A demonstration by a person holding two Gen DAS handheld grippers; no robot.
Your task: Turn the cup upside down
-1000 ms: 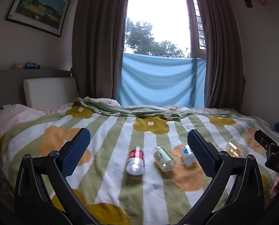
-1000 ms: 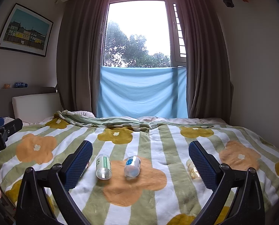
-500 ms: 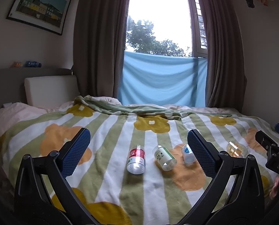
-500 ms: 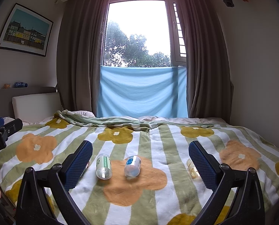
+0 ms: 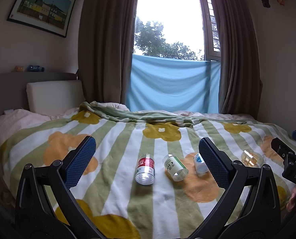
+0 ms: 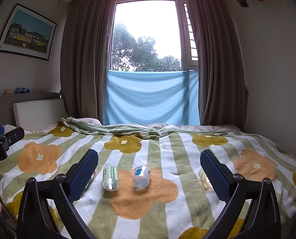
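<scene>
We see a striped blanket with flowers (image 5: 118, 137) on the bed, a framed picture (image 5: 42, 8) on the wall, brown curtains (image 6: 84, 59) and a blue cloth (image 6: 152, 97) across the window.

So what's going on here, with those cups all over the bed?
A person holds a two-finger gripper in each hand over a flowered blanket. Four small cups lie on their sides: red-label cup, green-label cup, blue-label cup and amber cup. The left gripper and right gripper are both open and hold nothing. No cup has been flipped yet.
</scene>
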